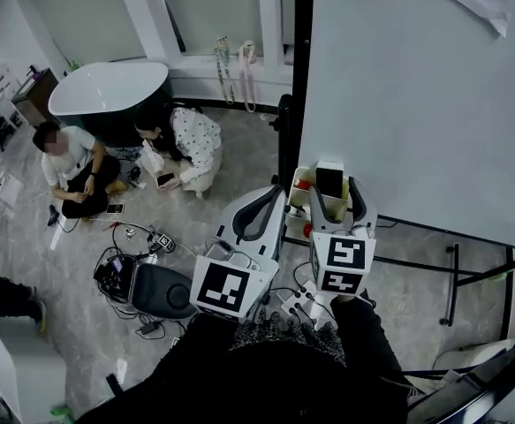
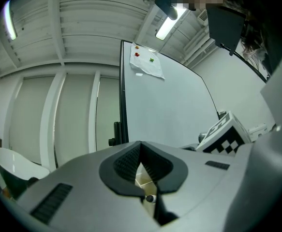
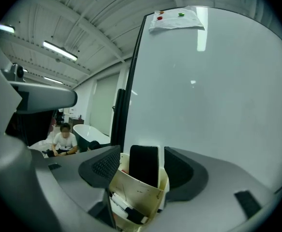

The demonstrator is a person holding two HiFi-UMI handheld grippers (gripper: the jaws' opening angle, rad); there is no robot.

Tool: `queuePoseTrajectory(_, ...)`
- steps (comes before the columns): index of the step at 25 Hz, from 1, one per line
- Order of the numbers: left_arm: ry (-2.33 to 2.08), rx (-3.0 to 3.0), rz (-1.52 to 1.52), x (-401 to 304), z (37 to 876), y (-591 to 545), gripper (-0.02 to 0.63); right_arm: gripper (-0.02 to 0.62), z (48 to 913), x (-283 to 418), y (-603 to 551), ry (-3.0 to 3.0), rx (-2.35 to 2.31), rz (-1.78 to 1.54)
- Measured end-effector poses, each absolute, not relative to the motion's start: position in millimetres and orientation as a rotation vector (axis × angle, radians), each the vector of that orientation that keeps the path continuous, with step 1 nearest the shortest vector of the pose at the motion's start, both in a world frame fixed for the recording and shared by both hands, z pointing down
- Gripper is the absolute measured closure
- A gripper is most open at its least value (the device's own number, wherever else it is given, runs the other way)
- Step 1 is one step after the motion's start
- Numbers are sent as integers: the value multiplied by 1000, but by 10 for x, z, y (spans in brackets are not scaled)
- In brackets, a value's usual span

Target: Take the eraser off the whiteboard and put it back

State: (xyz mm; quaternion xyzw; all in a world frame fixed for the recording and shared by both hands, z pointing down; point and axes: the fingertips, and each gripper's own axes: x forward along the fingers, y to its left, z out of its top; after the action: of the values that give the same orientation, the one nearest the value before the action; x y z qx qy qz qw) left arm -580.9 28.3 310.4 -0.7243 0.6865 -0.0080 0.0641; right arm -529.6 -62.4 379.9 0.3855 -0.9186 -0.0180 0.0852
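The black eraser (image 3: 143,164) stands upright in a cream holder box (image 3: 131,197) fixed to the whiteboard (image 3: 203,91). My right gripper (image 3: 143,168) is open, one jaw on each side of the eraser, and the pads are clear of it. In the head view the eraser (image 1: 329,178) sits between the right gripper's (image 1: 332,191) jaws at the whiteboard's (image 1: 416,87) lower left corner. My left gripper (image 1: 261,203) hangs just left of it, shut and empty, its tips meeting. In the left gripper view my left gripper (image 2: 140,149) faces the whiteboard (image 2: 165,110).
Markers lie in the holder box below the eraser. A paper sheet (image 3: 174,19) is pinned at the board's top. Two people (image 1: 71,166) (image 1: 186,144) sit on the floor by a white bathtub (image 1: 107,87). Cables and devices (image 1: 133,281) litter the floor. The board's stand feet (image 1: 451,281) show at right.
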Motion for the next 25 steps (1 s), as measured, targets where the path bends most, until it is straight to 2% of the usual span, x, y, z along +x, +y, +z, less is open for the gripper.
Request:
queuePoseTrajectory(14, 2050, -2237, -27, -5930, 3233, 222, 600, 328, 4085, -5437, -936, -2547, 1296, -100)
queuePoseTrajectory(25, 2038, -2240, -13, -5871, 3194, 201, 600, 345, 4073, -5419, -944, -2548, 1240, -51)
